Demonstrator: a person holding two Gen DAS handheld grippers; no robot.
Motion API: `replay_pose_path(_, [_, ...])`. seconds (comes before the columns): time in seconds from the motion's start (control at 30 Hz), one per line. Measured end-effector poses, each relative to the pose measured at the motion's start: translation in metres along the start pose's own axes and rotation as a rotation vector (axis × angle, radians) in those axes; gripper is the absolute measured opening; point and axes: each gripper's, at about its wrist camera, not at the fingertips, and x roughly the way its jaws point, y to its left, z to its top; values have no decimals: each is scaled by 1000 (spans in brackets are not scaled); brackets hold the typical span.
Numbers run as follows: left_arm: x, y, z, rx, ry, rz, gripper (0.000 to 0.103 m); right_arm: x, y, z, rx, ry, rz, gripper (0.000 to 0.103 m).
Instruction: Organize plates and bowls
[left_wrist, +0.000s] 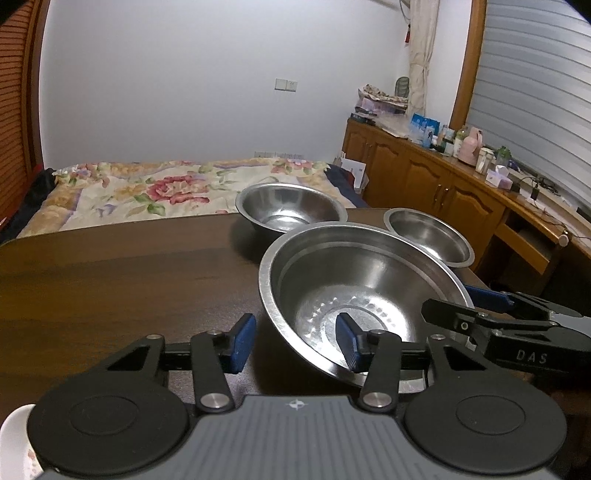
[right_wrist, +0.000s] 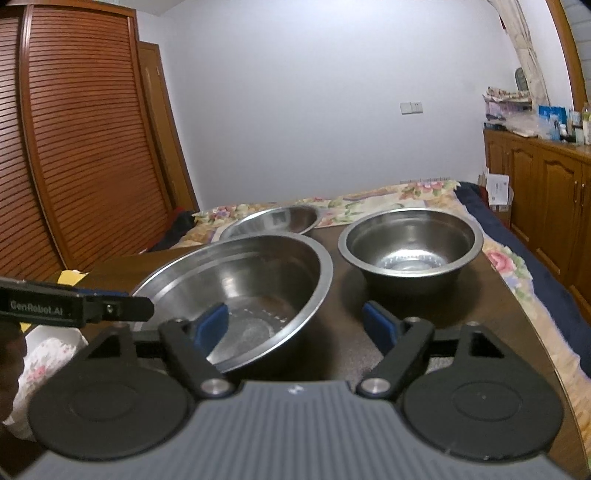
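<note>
Nearest me, my left tool (left_wrist: 295, 341) sat spread wide, straddling the near-left rim of the big steel bowl (left_wrist: 364, 284): one blue pad inside the bowl, the other outside over the tabletop (left_wrist: 110, 280). My right tool (right_wrist: 297, 325) was spread too, gripping nothing, its left pad inside the same bowl's near-right rim, its right pad over bare wood. My call: closing both pads squarely on the rim from opposite sides would lift it level; thin, slick steel could slip or tip if only one side bit. The big bowl was shiny, wide, with a dimpled ring round its flat base, and looked slightly tilted. Just beyond it, to the right, stood a smaller deep bowl (right_wrist: 410, 243), upright, empty. Farther left, at the tabletop's far edge, a mid-size bowl (left_wrist: 290, 210). Beyond that, a bed with a floral cover (left_wrist: 155, 188).
</note>
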Motion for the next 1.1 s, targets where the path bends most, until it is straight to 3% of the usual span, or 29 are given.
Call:
replay_pose_path(0.17, [4,0,-1,-4,10,-2,49,3,-2,0,25,19,7,69])
replay_pose_path(0.37, [7,-1,-2,-15,18,-8,35,6,-5,0,50,35,21,55])
replay_pose_path(0.57, [6,-1,-1,-20,19,-10,30,8,-6,3,74,47,60,33])
replay_pose_path(1.1, [-22,-7,-10,-22,-9,-52,28,-10,-13,-5,162,46,98,29])
